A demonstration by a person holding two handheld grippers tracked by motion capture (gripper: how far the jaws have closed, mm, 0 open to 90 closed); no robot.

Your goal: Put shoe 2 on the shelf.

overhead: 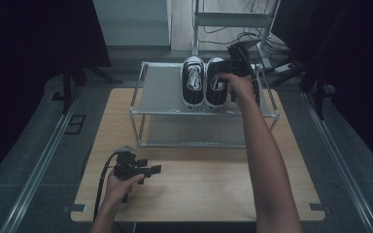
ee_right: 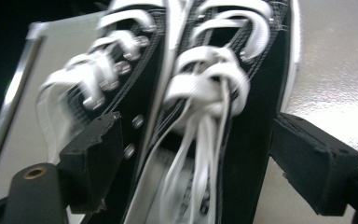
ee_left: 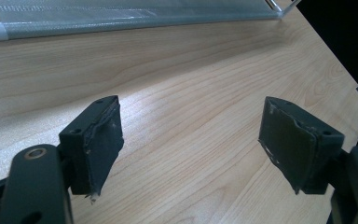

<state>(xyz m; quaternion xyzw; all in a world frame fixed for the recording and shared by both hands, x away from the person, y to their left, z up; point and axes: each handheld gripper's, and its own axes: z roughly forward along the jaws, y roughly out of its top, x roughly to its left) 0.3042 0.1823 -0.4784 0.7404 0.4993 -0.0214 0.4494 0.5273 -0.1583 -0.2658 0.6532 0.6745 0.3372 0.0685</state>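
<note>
Resting low on the wooden surface (overhead: 199,184), the left tool (overhead: 153,170) is lying idle in the person's hand, its jaws standing apart with nothing between them; it is waiting out of the way while the other arm is working. Farther off, the right tool (ee_right: 191,158) is reaching over the metal rack (overhead: 160,87), its jaws straddling the right shoe (overhead: 216,94) from the heel end. I cannot tell whether the pads are pressing on its sides. That shoe is sitting on the rack's top shelf, just beside its mate (overhead: 193,82), toes pointing toward the person, probably so the pair is lining up neatly. It is looking like a black canvas sneaker with white laces, metal eyelets and a white sole.
</note>
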